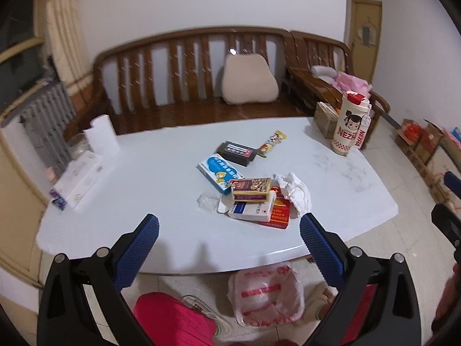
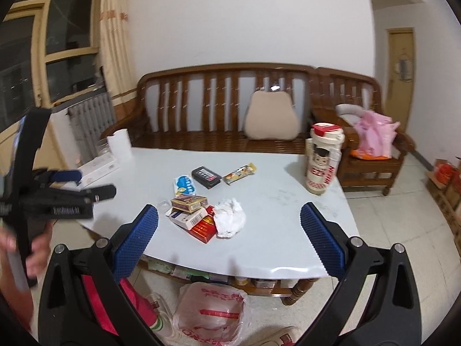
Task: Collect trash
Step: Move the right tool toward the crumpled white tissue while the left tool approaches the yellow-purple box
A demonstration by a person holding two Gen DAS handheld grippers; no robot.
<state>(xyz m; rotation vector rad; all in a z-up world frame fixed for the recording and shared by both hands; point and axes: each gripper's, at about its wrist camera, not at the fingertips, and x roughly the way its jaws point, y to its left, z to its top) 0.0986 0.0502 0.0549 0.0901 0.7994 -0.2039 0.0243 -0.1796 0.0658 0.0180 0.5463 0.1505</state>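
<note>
Both jaws spread wide, holding nothing; left gripper (image 1: 229, 226) and right gripper (image 2: 229, 216) hover near the crumpled tissue (image 2: 229, 217) mid-table; pinch its bulk, then drop it into what seems a plastic bag (image 2: 211, 311) below.

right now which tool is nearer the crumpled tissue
Right, as far as can be judged. The right tool faces the crumpled tissue; the left tool is off toward the boxes beside it.
</note>
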